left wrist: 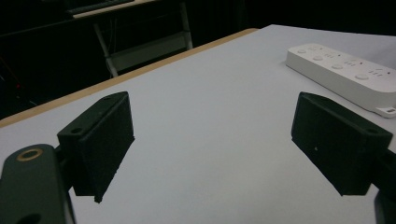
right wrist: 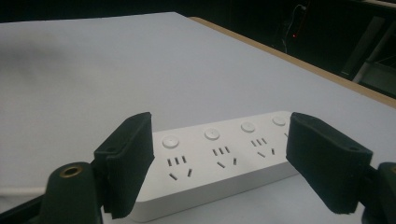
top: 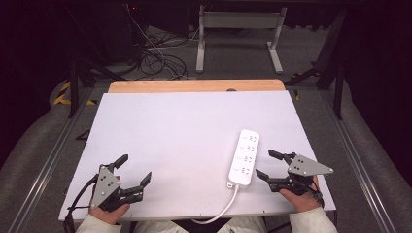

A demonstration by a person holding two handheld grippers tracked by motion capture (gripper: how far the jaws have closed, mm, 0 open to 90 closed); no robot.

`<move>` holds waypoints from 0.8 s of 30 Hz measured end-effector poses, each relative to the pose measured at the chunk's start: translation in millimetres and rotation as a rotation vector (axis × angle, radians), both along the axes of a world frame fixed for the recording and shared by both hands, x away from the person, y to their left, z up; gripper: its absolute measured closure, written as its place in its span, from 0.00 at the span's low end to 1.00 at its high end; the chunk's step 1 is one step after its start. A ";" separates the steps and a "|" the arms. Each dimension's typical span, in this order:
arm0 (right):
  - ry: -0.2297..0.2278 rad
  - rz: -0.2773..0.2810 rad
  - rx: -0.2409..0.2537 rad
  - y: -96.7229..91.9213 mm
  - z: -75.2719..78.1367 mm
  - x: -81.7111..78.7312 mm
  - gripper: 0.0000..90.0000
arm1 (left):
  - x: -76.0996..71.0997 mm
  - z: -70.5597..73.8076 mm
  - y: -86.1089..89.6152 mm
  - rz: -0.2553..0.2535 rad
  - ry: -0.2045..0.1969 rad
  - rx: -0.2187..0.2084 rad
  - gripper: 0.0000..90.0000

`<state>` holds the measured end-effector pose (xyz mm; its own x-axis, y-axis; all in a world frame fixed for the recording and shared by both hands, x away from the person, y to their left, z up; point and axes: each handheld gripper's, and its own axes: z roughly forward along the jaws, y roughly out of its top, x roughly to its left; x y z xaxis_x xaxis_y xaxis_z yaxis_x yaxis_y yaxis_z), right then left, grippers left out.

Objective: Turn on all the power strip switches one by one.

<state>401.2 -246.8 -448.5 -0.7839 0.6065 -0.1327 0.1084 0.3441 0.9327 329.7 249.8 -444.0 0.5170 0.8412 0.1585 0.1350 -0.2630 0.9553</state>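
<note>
Both my grippers, left gripper [top: 132, 171] and right gripper [top: 268, 164], sit jaws apart and empty, white four-socket plastic power strip [top: 245, 156] flat on the pale grey desk [top: 184, 141] just beside the right; careless reach could shove it or snag its white cable [top: 218, 213].

Table [top: 184, 131]: matt pale grey sheet, smooth, even; bare wood strip [top: 194, 86] along 12 o'clock edge, light, satin. Power strip [top: 244, 156] at 4 o'clock: white plastic, smooth, faint sheen; cord [top: 218, 213] smooth white plastic. Left gripper [top: 135, 170] at 7 o'clock, right gripper [top: 265, 164] at 4 o'clock: matt black jaws, plastic-looking; jaw pads [right wrist: 128, 168] slightly grainy, rubbery. Grey plates [top: 307, 166] on top: matt, with holes. Brass-coloured ring [left wrist: 29, 154] on left gripper body, dull shine. Sleeves [top: 97, 225]: off-white cloth. Floor [top: 29, 160]: grey, rough-looking.
</note>
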 end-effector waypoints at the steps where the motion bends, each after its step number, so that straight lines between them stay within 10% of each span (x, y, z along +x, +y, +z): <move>1: 0.000 0.000 0.000 0.0 0.0 0.0 0.27 | 0.0 0.1 0.1 0.000 0.001 0.000 0.15; 24: -0.014 0.024 -0.012 4.8 12.3 2.2 0.31 | -0.8 -0.4 -2.3 0.006 -0.005 0.015 0.15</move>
